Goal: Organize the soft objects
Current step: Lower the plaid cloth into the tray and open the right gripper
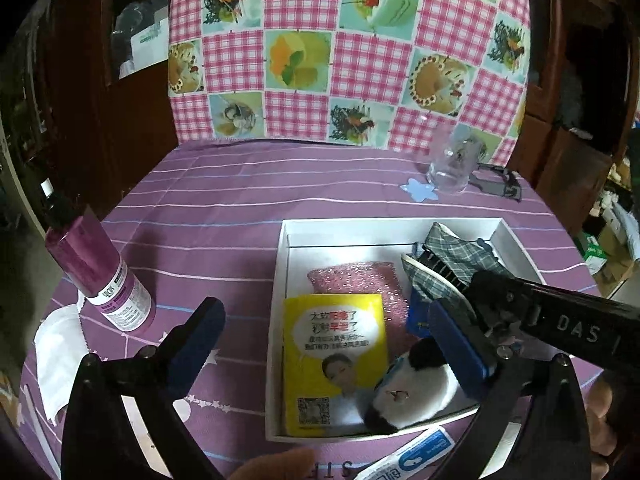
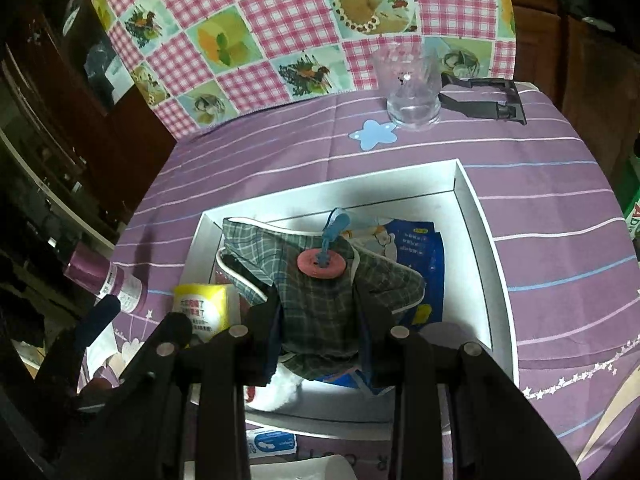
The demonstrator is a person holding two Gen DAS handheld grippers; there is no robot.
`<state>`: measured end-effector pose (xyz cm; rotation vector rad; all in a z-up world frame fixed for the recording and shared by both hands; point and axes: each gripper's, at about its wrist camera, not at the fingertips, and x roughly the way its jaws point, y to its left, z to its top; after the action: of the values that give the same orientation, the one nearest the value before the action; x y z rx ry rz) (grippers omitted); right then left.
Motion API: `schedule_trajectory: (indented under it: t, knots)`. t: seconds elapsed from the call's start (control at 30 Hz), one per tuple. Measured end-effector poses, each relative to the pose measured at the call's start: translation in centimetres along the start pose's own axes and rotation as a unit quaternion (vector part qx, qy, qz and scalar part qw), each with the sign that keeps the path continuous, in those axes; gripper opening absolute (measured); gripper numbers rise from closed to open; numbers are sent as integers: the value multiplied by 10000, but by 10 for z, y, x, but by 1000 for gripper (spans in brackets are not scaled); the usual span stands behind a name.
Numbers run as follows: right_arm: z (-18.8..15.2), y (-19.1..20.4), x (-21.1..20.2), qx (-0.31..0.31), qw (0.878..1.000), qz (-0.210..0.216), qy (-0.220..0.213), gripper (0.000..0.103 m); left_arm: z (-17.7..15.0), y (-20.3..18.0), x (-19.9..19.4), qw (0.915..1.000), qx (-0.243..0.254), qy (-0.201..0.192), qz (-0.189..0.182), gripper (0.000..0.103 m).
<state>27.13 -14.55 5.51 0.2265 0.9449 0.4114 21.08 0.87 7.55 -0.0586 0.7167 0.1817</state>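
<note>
Holding the plaid fabric pouch [image 2: 320,292] between your right gripper [image 2: 320,340] fingers, you have it pinched by its lower bunched part, hanging over the white box [image 2: 464,184]. Judging by the way it drapes and folds, it is light and limp, so it will sag and swing; a grip on the gathered cloth looks safer than one on the red button [image 2: 322,265] or the blue loop. Your left gripper [image 1: 324,344] hangs spread wide and empty at the box's near edge. The left wrist view shows what the right one mostly hides: the yellow packet [image 1: 335,360], the pink glittery pad [image 1: 352,280] and the black-and-white plush [image 1: 412,392] already lying inside the box. The right wrist view alone shows the blue printed pack [image 2: 420,256] under the pouch.
</note>
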Motion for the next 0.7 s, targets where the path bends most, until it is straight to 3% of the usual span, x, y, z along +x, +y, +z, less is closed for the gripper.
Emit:
schedule_trajectory:
  t: [0.3, 0.43, 0.57, 0.7]
  knots:
    - [-3, -3, 13, -32, 9998, 78, 202, 35, -4, -4, 3, 9996, 250, -81, 118, 103]
    - [-4, -9, 21, 129, 9985, 321, 418, 36, -7, -10, -2, 9986, 373, -273, 257, 103]
    - [-3, -13, 19, 269, 9976, 419, 485, 36, -6, -7, -1, 9994, 265, -206, 89, 103]
    - [-2, -18, 12, 527, 9952, 590, 584, 40, -4, -1, -1, 9995, 145, -219, 156, 103]
